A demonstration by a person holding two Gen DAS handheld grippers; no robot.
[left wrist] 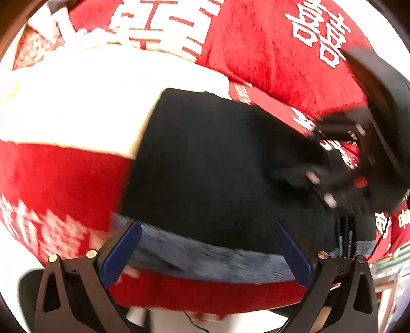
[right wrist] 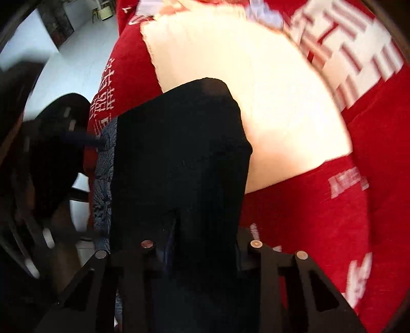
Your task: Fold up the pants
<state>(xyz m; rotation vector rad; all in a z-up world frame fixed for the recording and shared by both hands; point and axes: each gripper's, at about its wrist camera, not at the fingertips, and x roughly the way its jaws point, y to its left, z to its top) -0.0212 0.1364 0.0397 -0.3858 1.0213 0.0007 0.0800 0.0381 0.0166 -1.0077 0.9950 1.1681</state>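
Red cloth with white lettering (left wrist: 282,51) covers the surface beneath you, a cream panel (right wrist: 269,115) across it. Your black pants (left wrist: 205,158) lie folded on that panel. Your left gripper (left wrist: 207,251) hovers at their near edge, jaws spread wide, holding nothing; your right gripper (right wrist: 200,256) has its jaws closed on the pants.

This looks like a room in a home. The work surface is covered with a soft red blanket (left wrist: 269,51) woven with large white Chinese characters and a cream panel (right wrist: 282,115), the kind spread over a bed or sofa. Beyond its edge, the right wrist view shows pale glossy floor tiles (right wrist: 74,59) and, blurred, what may be a small chair (right wrist: 103,11).
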